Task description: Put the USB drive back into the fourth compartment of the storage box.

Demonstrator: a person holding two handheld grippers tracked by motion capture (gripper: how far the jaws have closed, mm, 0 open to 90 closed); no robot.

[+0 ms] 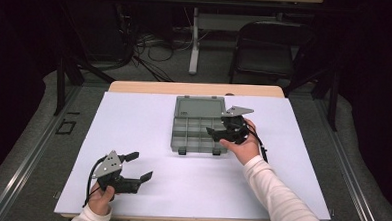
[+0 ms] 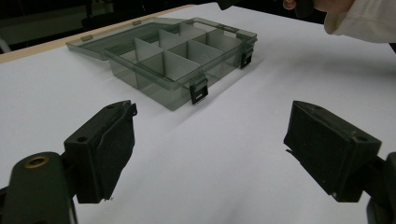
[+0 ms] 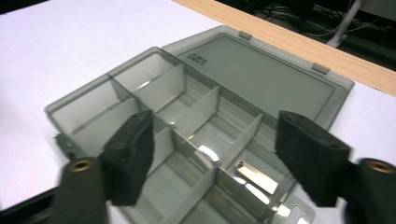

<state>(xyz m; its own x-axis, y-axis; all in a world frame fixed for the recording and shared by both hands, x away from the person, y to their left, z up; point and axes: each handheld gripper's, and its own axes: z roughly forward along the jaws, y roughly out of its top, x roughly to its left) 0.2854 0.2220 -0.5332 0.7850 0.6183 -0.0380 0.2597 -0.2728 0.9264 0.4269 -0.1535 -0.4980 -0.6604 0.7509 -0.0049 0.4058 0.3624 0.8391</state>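
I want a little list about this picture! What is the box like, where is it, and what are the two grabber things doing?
box: smoky grey see-through plastic organizer box with dividers
lid: open, lying flat behind the compartments
contents: a small shiny metal piece in one compartment; the others look empty
latches: two dark clips on the front edge
surface: white sheet on a wooden table
left gripper: open, over the near left of the sheet, apart from the box
right gripper: open, over the box's right side, holding nothing
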